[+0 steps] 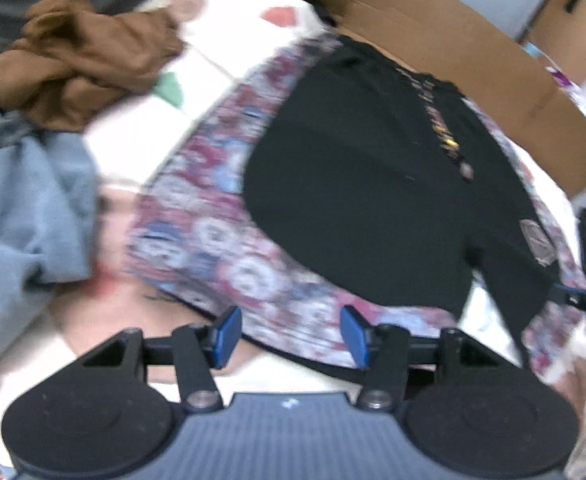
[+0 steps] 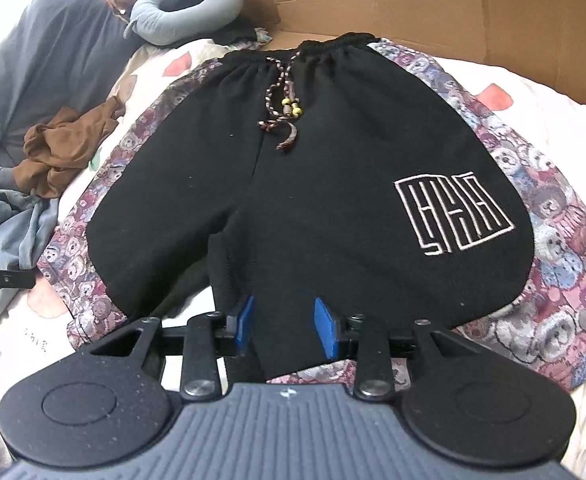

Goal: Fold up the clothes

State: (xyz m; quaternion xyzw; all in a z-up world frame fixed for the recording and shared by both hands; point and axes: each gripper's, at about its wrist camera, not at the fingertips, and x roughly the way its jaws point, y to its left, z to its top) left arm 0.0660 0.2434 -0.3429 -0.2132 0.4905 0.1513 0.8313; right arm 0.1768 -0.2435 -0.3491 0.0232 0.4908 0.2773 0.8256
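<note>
While the shorts (image 2: 305,184) are spread flat on the bed (image 2: 541,112), waistband at the far end from both grippers, the right gripper (image 2: 283,326) is held over the hem of one leg near the crotch. Its blue pads (image 2: 324,326) are kept apart, with black cloth seen between and under them; whether the cloth is pinched cannot be told, and the jaws read as open. A white line emblem (image 2: 453,216) is seen ahead and to the right of this gripper, and a beaded drawstring (image 2: 285,108) straight ahead, below the waistband.

The left gripper (image 1: 291,334) is set at the patterned side panel along the shorts' (image 1: 373,184) outer edge, its pads (image 1: 225,334) spread wide with nothing held; this view is blurred. Ahead and to its left, a brown garment (image 1: 81,60) and a blue one (image 1: 25,200) are lying crumpled. Beyond the shorts, cardboard (image 2: 433,4) is stood along the bed's far side.
</note>
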